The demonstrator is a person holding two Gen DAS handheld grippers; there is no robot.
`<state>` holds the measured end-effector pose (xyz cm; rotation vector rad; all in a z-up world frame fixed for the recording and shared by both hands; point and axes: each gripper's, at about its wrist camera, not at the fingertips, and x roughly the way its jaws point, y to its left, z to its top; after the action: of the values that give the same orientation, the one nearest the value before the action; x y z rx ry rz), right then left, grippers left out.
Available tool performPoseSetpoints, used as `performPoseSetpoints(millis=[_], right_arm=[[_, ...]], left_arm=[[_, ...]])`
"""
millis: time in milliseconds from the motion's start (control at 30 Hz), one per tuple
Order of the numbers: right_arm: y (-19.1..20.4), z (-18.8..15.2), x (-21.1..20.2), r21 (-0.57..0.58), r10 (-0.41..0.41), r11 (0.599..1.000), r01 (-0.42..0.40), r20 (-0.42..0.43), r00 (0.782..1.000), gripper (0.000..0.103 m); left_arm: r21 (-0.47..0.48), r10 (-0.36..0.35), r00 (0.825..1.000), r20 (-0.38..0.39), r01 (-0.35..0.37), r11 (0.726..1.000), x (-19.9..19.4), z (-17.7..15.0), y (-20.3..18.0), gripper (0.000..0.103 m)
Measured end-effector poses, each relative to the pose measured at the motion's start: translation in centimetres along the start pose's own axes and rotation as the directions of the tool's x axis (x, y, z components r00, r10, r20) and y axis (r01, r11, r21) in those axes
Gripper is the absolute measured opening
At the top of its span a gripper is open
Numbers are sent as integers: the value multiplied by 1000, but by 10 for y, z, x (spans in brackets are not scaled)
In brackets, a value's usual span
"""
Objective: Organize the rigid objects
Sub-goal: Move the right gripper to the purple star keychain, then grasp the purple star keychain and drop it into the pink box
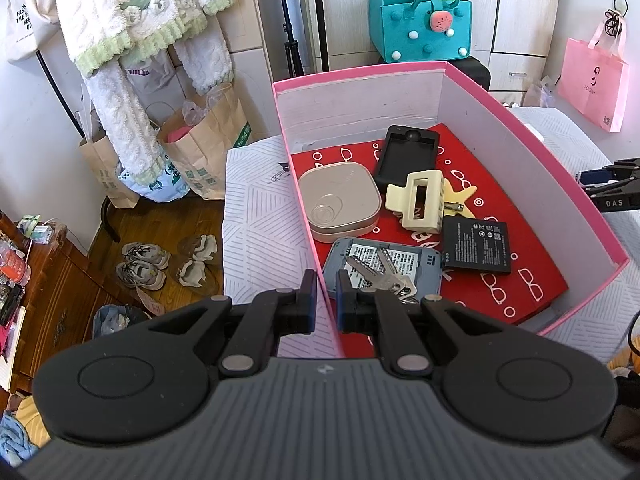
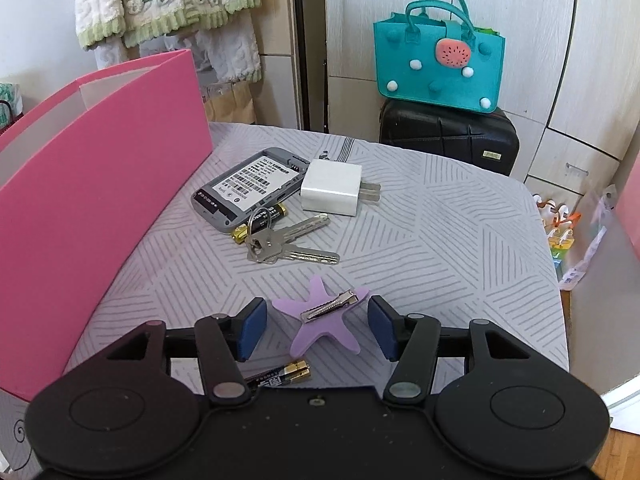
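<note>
2 claws: left claw (image 1: 325,298) clamps pink box wall (image 1: 320,272); right claw (image 2: 317,328) open around starfish clip (image 2: 322,322).

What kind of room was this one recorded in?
Most likely a bedroom at home. Fleecy pyjamas hang from a rack, shoes sit on the wooden floor, and a suitcase stands by wardrobe doors. The pink box rests on a quilted cover, perhaps a bed.

The storage box (image 2: 100,184) stands at the left of the bed (image 2: 460,240). Right of it lie a phone back (image 2: 248,188), a charger plug (image 2: 332,188), keys (image 2: 280,240), and nearer, a starfish hair clip (image 2: 320,324) with a battery (image 2: 288,374) before it.
</note>
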<state>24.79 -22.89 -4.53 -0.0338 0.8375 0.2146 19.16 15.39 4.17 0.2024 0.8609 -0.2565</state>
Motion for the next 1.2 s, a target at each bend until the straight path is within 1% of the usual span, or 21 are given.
performPoseSetpoints(millis=[67,133,333,367,600,800,867,967,1033,1133,1200], right_arm=[[1,-1,0,-3,-4,1000,4,9,1000,62],[2,-1,-1,-9,-5,1000,5,11,1000,52],[1,1,-1,3,-6,1000,6,-2,1000,52],[0,1,-2,8,-4,1000,4,-1,1000,49],[-1,5,-10,25,13,1000,-13,12,1000,48],[6,21,-31,32,96,995,-98,62,993,48],[14,30,-43,11,141,990,-142,86,986,48],[29,45,-62,-35,216,976,-213,131,968,48],[41,55,-74,-75,272,962,-263,158,949,48],[63,71,-87,-150,367,927,-344,176,913,48],[78,79,-88,-202,397,910,-363,169,902,48]], left_arm=[[2,1,1000,0,-1,1000,0,0,0,8],[0,0,1000,-1,0,1000,0,0,0,8],[0,-1,1000,0,1,1000,0,0,0,8],[0,1,1000,-1,-1,1000,0,0,0,8],[0,-1,1000,-1,1,1000,0,0,0,8],[1,2,1000,0,-2,1000,0,0,0,8],[-1,0,1000,0,0,1000,0,0,0,8],[-1,0,1000,-1,0,1000,0,1,0,8],[-1,-1,1000,-1,1,1000,0,1,0,8],[0,0,1000,-1,0,1000,0,1,0,8],[-2,-2,1000,-1,2,1000,-1,1,0,8]])
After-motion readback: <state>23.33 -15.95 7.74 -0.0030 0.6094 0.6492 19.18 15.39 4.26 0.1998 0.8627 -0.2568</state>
